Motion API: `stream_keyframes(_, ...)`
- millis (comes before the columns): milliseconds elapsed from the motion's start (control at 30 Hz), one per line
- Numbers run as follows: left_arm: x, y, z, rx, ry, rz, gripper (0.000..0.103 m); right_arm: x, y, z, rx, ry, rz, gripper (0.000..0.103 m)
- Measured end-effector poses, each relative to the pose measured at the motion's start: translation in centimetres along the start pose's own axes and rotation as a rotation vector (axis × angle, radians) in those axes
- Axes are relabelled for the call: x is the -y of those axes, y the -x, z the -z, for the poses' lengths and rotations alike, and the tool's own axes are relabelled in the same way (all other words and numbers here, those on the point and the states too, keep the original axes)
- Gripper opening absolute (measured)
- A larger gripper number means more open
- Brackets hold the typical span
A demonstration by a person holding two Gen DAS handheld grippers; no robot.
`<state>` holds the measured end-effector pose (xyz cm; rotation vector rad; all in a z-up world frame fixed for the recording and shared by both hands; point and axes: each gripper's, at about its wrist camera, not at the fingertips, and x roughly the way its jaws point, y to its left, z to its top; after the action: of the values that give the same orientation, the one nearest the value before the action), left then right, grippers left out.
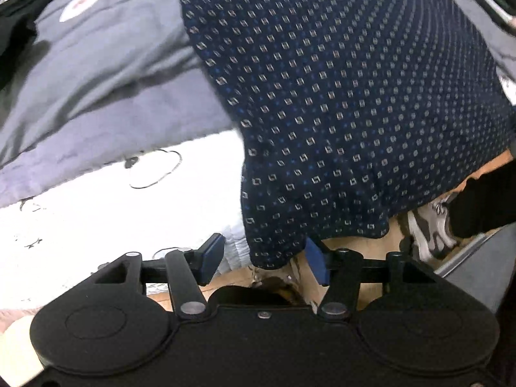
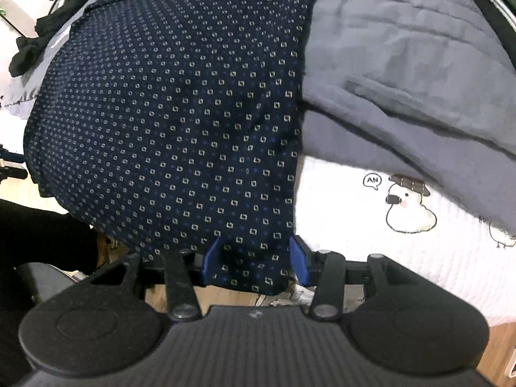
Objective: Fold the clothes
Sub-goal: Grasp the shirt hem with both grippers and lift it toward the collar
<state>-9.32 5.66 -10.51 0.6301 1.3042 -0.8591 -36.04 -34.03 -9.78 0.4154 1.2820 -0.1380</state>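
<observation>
While the navy dotted garment [image 2: 174, 113] lies spread over the grey quilt [image 2: 403, 64] and white bed sheet [image 2: 371, 242], its near hem hangs off the bed edge. The right tool [image 2: 254, 259] has a hem fold between its half-spread pads; whether they press it I cannot tell. The left tool [image 1: 264, 259] stands half-spread, the hem corner just touching one pad.

Left wrist view: left gripper [image 1: 262, 259] pointing steeply down, blue pads apart. Navy patterned fabric garment [image 1: 338, 103] spread over grey quilted blanket [image 1: 106, 77]; its lower corner hanging between the pads, touching neither visibly. White printed bedsheet [image 1: 113, 213] at left. Grey-and-white sneaker [image 1: 425, 229] on wooden floor [image 1: 354, 248].
</observation>
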Motion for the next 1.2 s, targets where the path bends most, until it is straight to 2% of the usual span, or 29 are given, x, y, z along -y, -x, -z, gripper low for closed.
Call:
stream_keyframes(33,0.1,-0.3,0.0,-0.011,-0.002,0.001,0.054,-0.1,-0.1,0.0,-0.003,0.004,0.003,0.046)
stream_keyframes(67,0.2,-0.7,-0.1,-0.022,0.0,0.004,0.046,-0.2,-0.2,0.1,-0.006,0.009,0.005,0.044)
stream_keyframes(100,0.2,-0.9,-0.1,-0.026,0.007,0.008,0.026,-0.3,-0.3,0.1,-0.009,0.013,0.008,0.041)
stream_keyframes(167,0.2,-1.1,-0.1,-0.022,0.025,0.016,0.015,-0.4,-0.4,0.1,-0.009,0.014,0.005,0.016)
stream_keyframes(200,0.2,-1.1,-0.1,-0.015,0.031,0.025,0.009,-0.4,-0.3,0.1,-0.005,0.007,-0.005,0.011)
stream_keyframes(267,0.1,-0.5,-0.1,0.017,0.038,0.053,0.007,-0.2,-0.1,0.2,0.014,-0.011,-0.031,0.005)
stream_keyframes(400,-0.8,2.8,-0.4,0.127,0.063,0.075,0.006,0.2,1.5,0.4,0.1,-0.072,-0.118,0.004)
stream_keyframes(567,-3.9,8.0,-1.0,0.283,0.151,0.096,0.006,2.2,4.8,0.1,0.265,-0.204,-0.232,0.004)
stream_keyframes(633,-4.9,9.4,-1.7,0.344,0.187,0.08,0.001,3.3,6.0,-0.4,0.339,-0.263,-0.274,0.004)
stream_keyframes(733,-6.6,10.5,-2.7,0.415,0.251,0.062,0.001,4.7,7.1,-1.6,0.437,-0.328,-0.296,0.004)
stream_keyframes(800,-7.3,10.2,-3.5,0.43,0.282,0.063,0.001,5.4,7.2,-2.6,0.483,-0.367,-0.296,0.004)
stream_keyframes(900,-7.1,8.5,-4.1,0.398,0.289,0.105,0.002,6.0,6.1,-3.9,0.494,-0.392,-0.293,0.004)
stream_keyframes(967,-5.8,7.0,-4.3,0.349,0.249,0.112,0.004,6.0,5.1,-4.1,0.49,-0.397,-0.289,0.004)
stream_keyframes(1033,-4.7,5.9,-4.1,0.298,0.208,0.11,0.01,5.8,4.2,-3.9,0.483,-0.395,-0.301,0.004)
stream_keyframes(1100,-3.9,5.1,-3.3,0.247,0.197,0.11,0.036,5.9,3.7,-3.3,0.486,-0.399,-0.321,0.004)
stream_keyframes(1133,-3.6,4.7,-2.9,0.225,0.192,0.111,0.04,6.0,3.6,-3.0,0.49,-0.404,-0.332,0.004)
stream_keyframes(1200,-2.7,4.2,-1.9,0.194,0.179,0.111,0.041,6.2,3.4,-2.3,0.498,-0.415,-0.353,0.004)
